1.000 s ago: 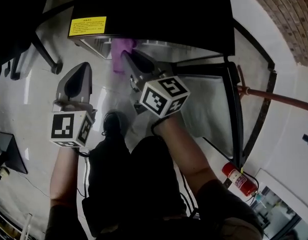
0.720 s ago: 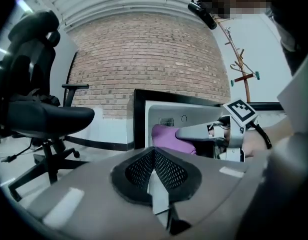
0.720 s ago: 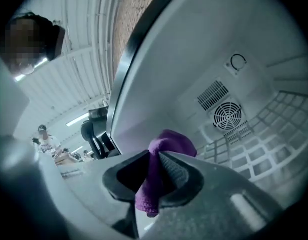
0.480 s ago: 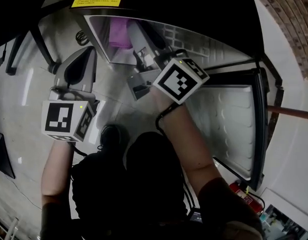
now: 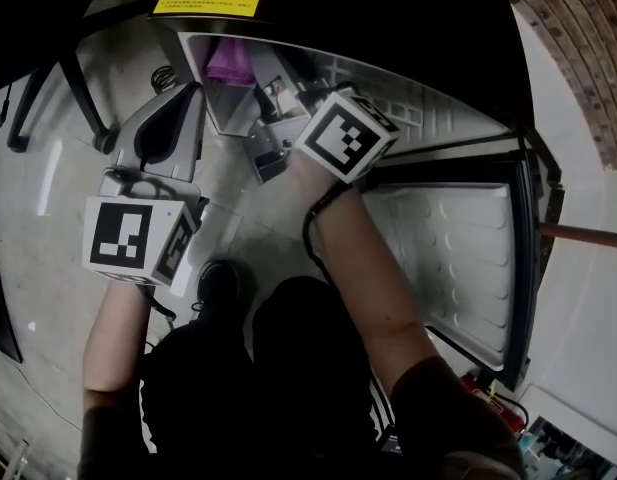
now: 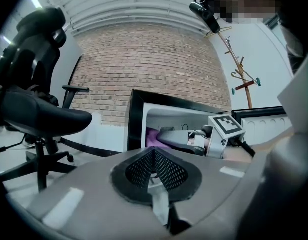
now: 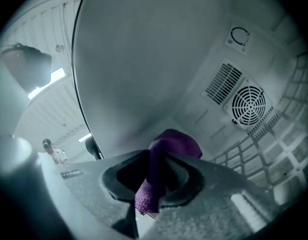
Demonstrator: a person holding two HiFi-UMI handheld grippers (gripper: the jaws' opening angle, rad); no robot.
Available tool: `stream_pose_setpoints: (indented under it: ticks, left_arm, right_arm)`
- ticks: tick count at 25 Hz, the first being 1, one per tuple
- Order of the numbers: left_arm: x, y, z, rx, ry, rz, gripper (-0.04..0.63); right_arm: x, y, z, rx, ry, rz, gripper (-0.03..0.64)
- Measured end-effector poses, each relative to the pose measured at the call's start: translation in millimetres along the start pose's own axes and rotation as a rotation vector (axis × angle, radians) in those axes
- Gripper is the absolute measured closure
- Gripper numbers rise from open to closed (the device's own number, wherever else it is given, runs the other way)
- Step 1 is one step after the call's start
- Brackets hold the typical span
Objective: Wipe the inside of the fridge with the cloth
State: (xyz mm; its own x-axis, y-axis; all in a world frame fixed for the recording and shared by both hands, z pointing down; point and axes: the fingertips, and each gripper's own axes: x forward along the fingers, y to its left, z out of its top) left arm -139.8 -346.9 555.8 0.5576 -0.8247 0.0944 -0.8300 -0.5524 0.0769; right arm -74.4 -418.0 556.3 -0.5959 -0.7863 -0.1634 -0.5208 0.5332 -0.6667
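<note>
- My right tool [image 7: 154, 170], arm [image 5: 358, 258] stretched forward into the fridge [image 7: 144, 59], pinches the purple cloth [image 7: 173, 141] at its tips.
- My left tool [image 6: 154, 159] hovers outside, pressed together, empty.

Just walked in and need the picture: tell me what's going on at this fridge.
A person holds a gripper in each hand. The right gripper, shut on a purple cloth, reaches inside the open fridge. The left gripper is shut and empty, outside the fridge.
</note>
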Motion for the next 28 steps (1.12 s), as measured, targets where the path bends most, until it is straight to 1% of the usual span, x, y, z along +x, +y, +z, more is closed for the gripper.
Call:
stream_pose_setpoints:
  ticks: [4,8,10,13,15,16,18,20,22,28]
  left_arm:
    - [-1,2,-14,-0.004,0.01,0.006,0.577]
    - [-3,1,-24,-0.002,0.029,0.001,0.577]
    - [-4,0,-25,-0.002,0.032,-0.001,0.577]
    - [-2,-1,-21,0.002,0.023,-0.009,0.577]
    - [0,-2,-21,0.004,0.025,-0.013,0.577]
    - [1,-3,-22,0.004,0.028,-0.016,0.577]
    - [4,-7,-24,0.002,0.034,-0.025,0.577]
    - [7,-12,-26,0.0,0.037,-0.039,0.577]
    - [12,-18,-29,-0.006,0.039,-0.055,0.577]
    - [30,-42,-40,-0.021,0.048,-0.11,0.577]
  right_arm:
    - [-6,-20,-19,-0.072,0.084,-0.097,0.566]
    - [-14,-33,-28,-0.119,0.148,-0.183,0.566]
    - [-15,-32,-29,-0.153,0.168,-0.187,0.566]
    - [-6,-23,-20,-0.153,0.158,-0.133,0.566]
    - [3,-27,-23,-0.143,0.205,-0.124,0.566]
    - [4,-33,-29,-0.146,0.245,-0.144,0.566]
    - [0,-48,-37,-0.182,0.321,-0.219,0.566]
    - [-12,-61,-37,-0.23,0.358,-0.295,0.566]
    - [-27,-74,-30,-0.255,0.358,-0.36,0.566]
    - [-85,-115,4,-0.277,0.336,-0.562,0.566]
